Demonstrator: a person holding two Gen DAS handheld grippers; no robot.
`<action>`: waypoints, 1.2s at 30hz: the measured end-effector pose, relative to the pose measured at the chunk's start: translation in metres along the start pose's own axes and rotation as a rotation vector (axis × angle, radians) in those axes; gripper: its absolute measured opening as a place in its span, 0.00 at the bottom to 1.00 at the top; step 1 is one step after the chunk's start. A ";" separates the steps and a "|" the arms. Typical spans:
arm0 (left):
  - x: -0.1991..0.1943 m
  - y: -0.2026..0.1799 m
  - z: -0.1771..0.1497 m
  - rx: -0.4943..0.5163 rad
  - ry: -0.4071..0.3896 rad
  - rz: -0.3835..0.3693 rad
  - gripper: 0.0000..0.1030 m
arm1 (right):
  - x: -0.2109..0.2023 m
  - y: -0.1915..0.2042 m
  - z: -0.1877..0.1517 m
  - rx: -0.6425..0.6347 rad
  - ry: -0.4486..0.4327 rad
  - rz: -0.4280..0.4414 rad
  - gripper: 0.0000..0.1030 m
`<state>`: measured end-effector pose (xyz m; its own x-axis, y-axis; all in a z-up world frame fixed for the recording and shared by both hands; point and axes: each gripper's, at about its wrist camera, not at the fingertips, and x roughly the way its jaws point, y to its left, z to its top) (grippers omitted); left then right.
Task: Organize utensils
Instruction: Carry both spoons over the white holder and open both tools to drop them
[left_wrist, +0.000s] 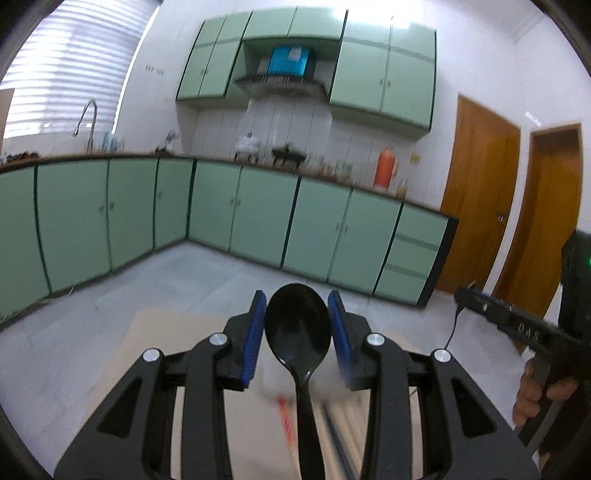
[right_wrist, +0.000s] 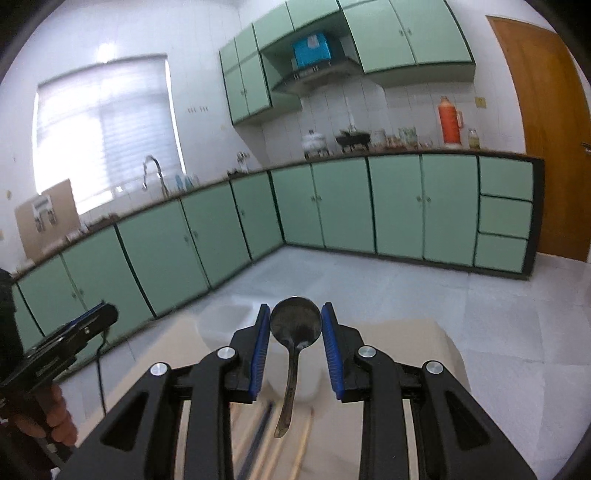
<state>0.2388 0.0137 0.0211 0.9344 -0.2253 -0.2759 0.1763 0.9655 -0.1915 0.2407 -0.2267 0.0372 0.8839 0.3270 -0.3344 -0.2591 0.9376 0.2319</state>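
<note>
The left gripper (left_wrist: 297, 325) pinches a black spoon (left_wrist: 298, 332) by its bowl, pads against both rims, with the handle hanging down toward the camera. The right gripper (right_wrist: 295, 328) clamps a metal spoon (right_wrist: 295, 326) the same way. Both are held up above a pale table (right_wrist: 406, 339), facing green cabinets (left_wrist: 258, 210).

The risk is slip: each grip sits on a curved, smooth bowl edge with the long handle dangling free, so a swing or quick tilt could twist a spoon out of the pads and drop it.

A white container (right_wrist: 299, 391) stands below the right gripper; its contents cannot be made out. Chopsticks (right_wrist: 303, 443) lie loose on the table near it, blurred.
</note>
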 end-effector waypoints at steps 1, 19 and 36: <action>0.004 -0.003 0.009 0.001 -0.021 -0.005 0.32 | 0.002 0.000 0.011 0.002 -0.015 0.014 0.27; 0.152 -0.007 0.034 -0.033 -0.030 0.026 0.32 | 0.110 0.006 0.043 -0.026 0.028 -0.078 0.27; 0.143 0.019 0.021 -0.097 -0.011 -0.009 0.32 | 0.120 0.007 0.007 -0.022 0.094 -0.068 0.27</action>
<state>0.3818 0.0025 -0.0023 0.9363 -0.2322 -0.2634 0.1545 0.9460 -0.2848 0.3473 -0.1818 0.0053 0.8595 0.2715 -0.4331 -0.2094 0.9599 0.1864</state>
